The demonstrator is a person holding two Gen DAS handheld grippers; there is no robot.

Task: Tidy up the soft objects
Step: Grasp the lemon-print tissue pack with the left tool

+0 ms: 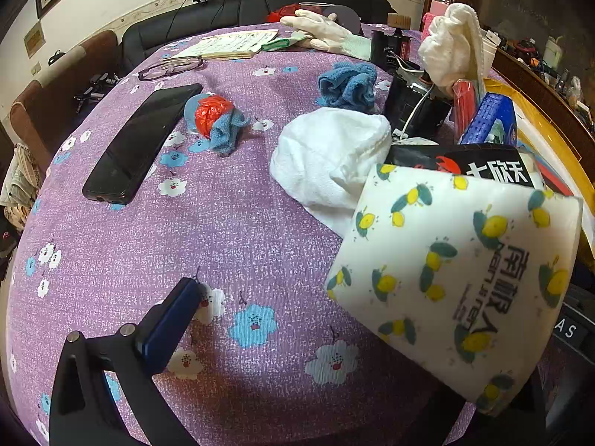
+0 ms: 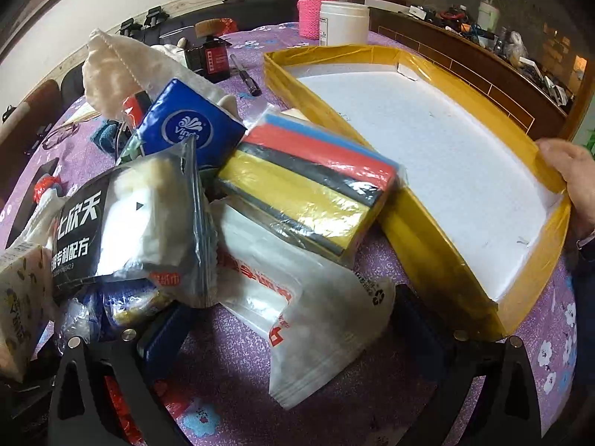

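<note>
Left gripper (image 1: 282, 319) jaws look to pinch the lemon-print pack (image 1: 457, 282), held above the bench; the far jaw is hidden. Right gripper (image 2: 297, 338) jaws spread, empty, over the white bag (image 2: 316, 316). Tray (image 2: 427, 256) sits right, empty; a hand (image 2: 569, 171) steadies it. Carry the pack over the pile, set it flat in a corner.

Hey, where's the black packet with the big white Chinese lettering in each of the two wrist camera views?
Left wrist: the black packet is at right of centre, mostly hidden behind the lemon-print tissue pack.
Right wrist: the black packet is at left of centre, atop the pile.
Shared landmark: the blue tissue pack.
</note>
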